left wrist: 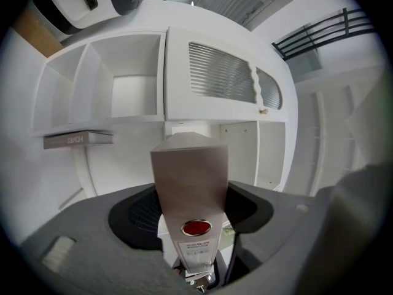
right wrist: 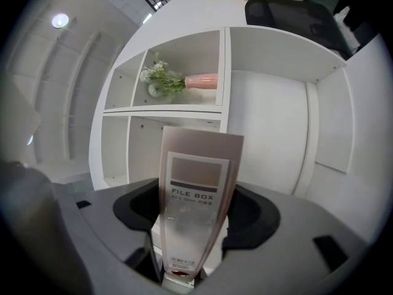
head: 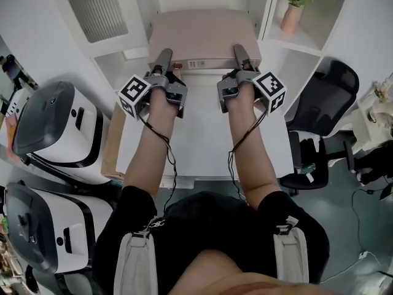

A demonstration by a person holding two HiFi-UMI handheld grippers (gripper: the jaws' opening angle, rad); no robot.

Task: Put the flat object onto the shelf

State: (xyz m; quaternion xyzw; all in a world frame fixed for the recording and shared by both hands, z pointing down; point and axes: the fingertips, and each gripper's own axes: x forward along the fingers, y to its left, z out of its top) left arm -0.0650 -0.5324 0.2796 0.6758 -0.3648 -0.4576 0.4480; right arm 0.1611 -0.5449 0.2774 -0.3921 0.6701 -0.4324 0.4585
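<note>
A flat grey-brown file box (head: 202, 37) is held level in front of the white shelf unit (head: 270, 54), above the white table (head: 202, 146). My left gripper (head: 163, 60) is shut on its left end and my right gripper (head: 240, 56) on its right end. In the left gripper view the box's narrow side (left wrist: 189, 174), with a red dot, stands between the jaws of the left gripper (left wrist: 191, 212). In the right gripper view the "FILE BOX" label side (right wrist: 198, 183) fills the gap of the right gripper (right wrist: 195, 219).
A pink vase with flowers (head: 293, 12) stands in a right-hand cubby. A book (left wrist: 78, 139) lies in a left cubby beside a louvred door (left wrist: 221, 72). A black office chair (head: 322, 100) is to the right, and white-and-black machines (head: 52, 128) to the left.
</note>
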